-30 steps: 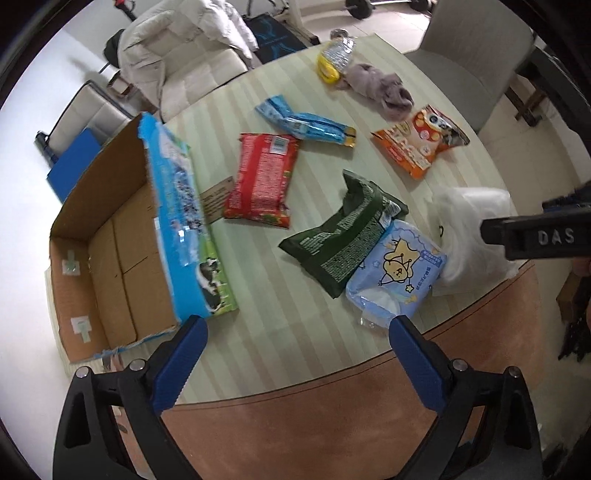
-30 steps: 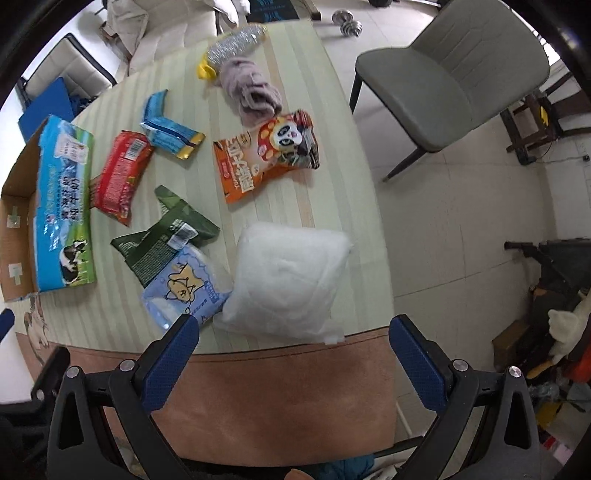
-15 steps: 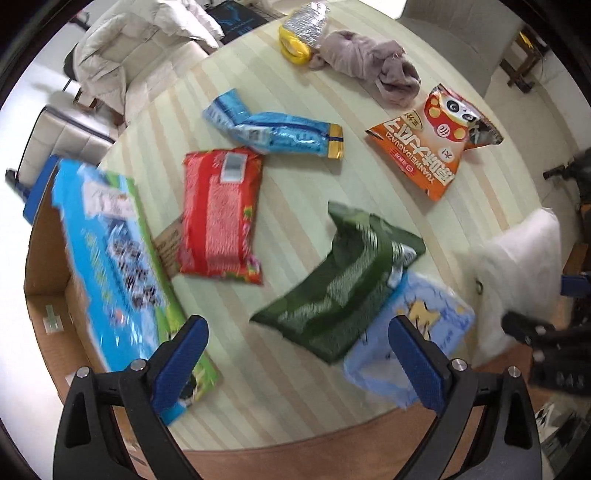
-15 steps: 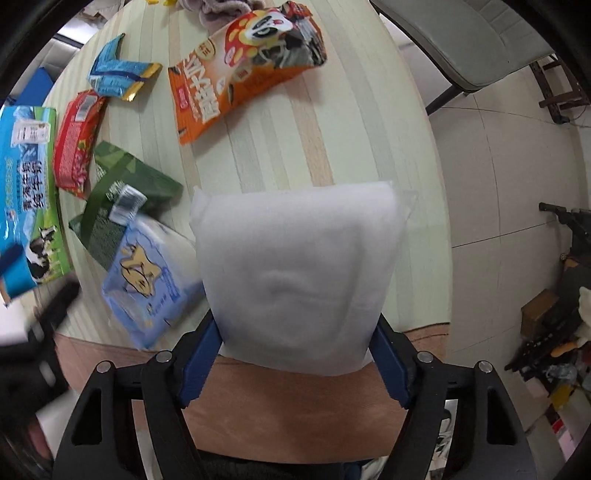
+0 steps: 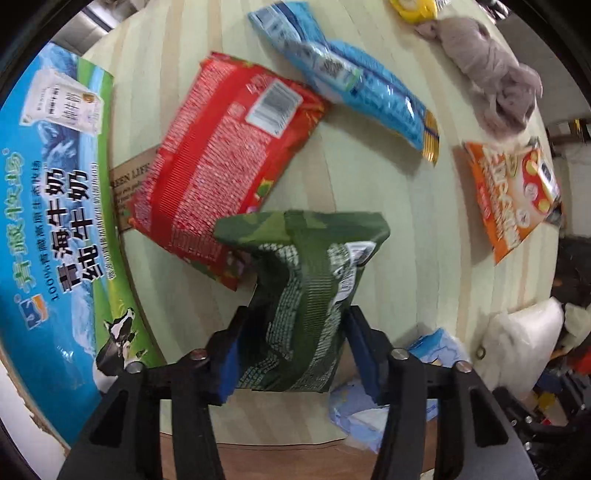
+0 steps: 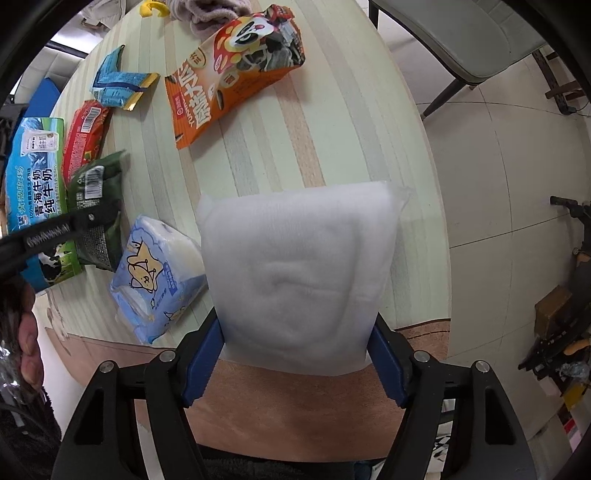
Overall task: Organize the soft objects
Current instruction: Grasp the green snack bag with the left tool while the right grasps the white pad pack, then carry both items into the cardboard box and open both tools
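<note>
My left gripper (image 5: 295, 354) is shut on a green packet (image 5: 306, 295), which stands between its blue pads above the striped table (image 5: 369, 206). My right gripper (image 6: 295, 354) is shut on a white padded bag (image 6: 299, 273) and holds it over the table's near edge. A light blue tissue pack (image 6: 155, 273) lies left of the white bag. A red packet (image 5: 229, 155), a blue packet (image 5: 354, 85), an orange panda snack bag (image 6: 229, 81) and a grey cloth (image 5: 491, 92) lie farther back.
A cardboard box with a blue milk-print flap (image 5: 55, 206) stands at the table's left edge. A yellow-capped bottle (image 5: 413, 5) lies at the far end. A grey chair (image 6: 461, 33) stands on the tiled floor to the right.
My left gripper went forward and closed on the green packet, which now stands up between the pads. My right gripper closed on the white bag half a second ago and still holds it.
</note>
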`<state>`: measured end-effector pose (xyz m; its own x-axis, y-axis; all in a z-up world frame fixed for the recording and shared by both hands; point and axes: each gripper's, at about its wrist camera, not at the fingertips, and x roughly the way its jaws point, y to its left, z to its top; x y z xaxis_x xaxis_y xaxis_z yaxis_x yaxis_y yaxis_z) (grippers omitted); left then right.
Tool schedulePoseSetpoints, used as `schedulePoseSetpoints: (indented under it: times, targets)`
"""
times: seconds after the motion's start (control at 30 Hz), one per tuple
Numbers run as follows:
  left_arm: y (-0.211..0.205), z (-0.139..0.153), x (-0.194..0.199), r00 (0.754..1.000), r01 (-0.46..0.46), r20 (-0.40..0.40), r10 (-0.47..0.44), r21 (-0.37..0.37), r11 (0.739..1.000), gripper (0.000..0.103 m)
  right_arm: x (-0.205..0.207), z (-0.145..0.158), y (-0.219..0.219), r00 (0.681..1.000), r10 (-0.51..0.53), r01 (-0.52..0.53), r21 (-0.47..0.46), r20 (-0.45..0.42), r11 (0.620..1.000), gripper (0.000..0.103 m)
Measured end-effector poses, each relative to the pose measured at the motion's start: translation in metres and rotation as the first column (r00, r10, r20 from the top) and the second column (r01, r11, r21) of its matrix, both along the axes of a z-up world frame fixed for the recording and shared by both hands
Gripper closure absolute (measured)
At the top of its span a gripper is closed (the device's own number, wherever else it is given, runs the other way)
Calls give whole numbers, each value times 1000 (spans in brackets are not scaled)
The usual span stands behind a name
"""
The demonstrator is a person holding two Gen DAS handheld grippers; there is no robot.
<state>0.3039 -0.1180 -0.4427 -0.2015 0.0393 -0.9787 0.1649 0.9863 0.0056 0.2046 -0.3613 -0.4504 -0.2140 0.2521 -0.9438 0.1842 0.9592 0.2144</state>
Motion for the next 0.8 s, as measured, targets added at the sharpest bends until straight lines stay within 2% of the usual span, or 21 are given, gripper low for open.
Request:
schedulePoseSetpoints:
  times: [0.07,0.17,0.2,0.23,0.33,0.43,0.53,0.6,0.7,0.8]
  targets:
    - [-1,-4,-4,999,34,11,-34,19,999,48,1,-8,-1,1000,-4,4,0,-18,1000,24]
    - [4,3,-10,999,8,35,-8,8,1000,60,0,-11,5,1000,-10,9,-16,-17,1000,22]
    - [5,12,-18,999,1,44,-1,5,1000,66,0,-9,5,1000,-12,12,-23,-7,1000,24]
    - [7,22,-25,998,-2,56,2,6,1000,67,0,-8,6,1000,-15,15,-26,0,1000,27]
    - [13,54,-35,994,-15,110,16,-6,1000,69,-2,3,6,999,-31,31,-7,31,999,37]
    - [23,101,-50,984,-49,171,57,-52,997,70,-6,19,9,998,-47,45,32,47,998,39]
    - [48,159,-67,962,-107,239,133,-118,987,70,-8,54,20,995,-22,14,87,98,996,39]
    - [73,199,-74,938,-164,276,212,-186,969,70,-7,84,36,990,8,-25,122,141,992,40]
    - [114,241,-79,895,-221,333,297,-248,943,70,2,139,72,974,58,-99,181,220,979,40]
    - [158,270,-67,868,-256,358,344,-272,928,70,16,190,119,948,98,-170,217,304,961,40]
